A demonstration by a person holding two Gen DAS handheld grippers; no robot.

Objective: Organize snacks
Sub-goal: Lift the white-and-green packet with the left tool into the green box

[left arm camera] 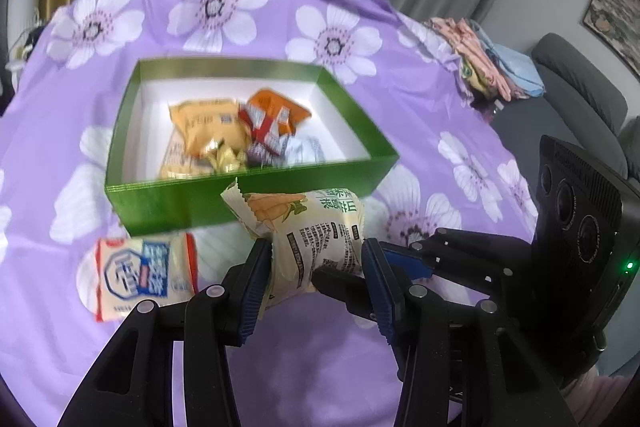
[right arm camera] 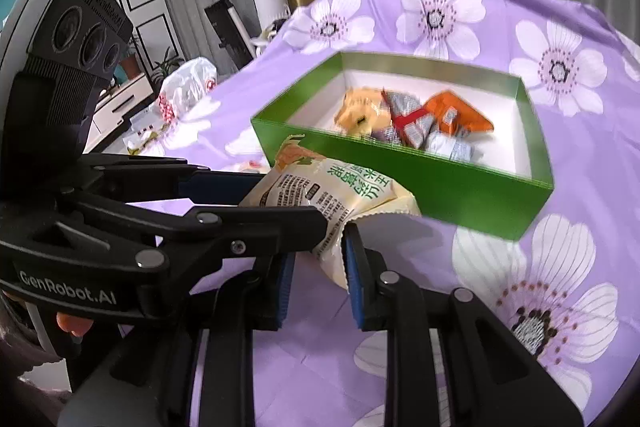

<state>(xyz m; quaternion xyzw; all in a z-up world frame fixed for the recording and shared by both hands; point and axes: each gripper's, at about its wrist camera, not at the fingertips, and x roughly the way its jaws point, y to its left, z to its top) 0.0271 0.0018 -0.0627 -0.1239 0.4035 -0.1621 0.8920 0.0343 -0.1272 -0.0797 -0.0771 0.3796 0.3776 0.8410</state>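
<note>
Fingers (left arm camera: 252, 287) of the left gripper (left arm camera: 316, 247) are closed on the cream snack packet (left arm camera: 320, 227), with one blue pad pressed on each side of its puffy body. In the right wrist view, the right gripper (right arm camera: 320, 255) has the crimped end of the same packet between its pads. The right pad touches this zigzag edge, and the left pad is partly hidden behind a finger of the other gripper. So both grippers hold one packet from two sides, with their black fingers crossing close to each other. The packet has a carrot drawing and green letters. It sits just in front of the near wall of the green box (left arm camera: 200, 195), and it seems to be clear of the purple flowered cloth (left arm camera: 400, 115), because a shadow lies under it in the right view. The box is open on top and white inside. It already contains several snacks in a loose pile: a yellow bag (left arm camera: 204, 127), an orange bag (left arm camera: 276, 107) and some small red and silver packs, too blurred to read. One more snack – a white and blue packet with red edge (left arm camera: 144, 275) – lies flat on the cloth, near the left front corner of the box and left of the left gripper. At the far right edge of the cloth there is a small pile of folded fabrics (left arm camera: 488, 63), well apart from the box.
</note>
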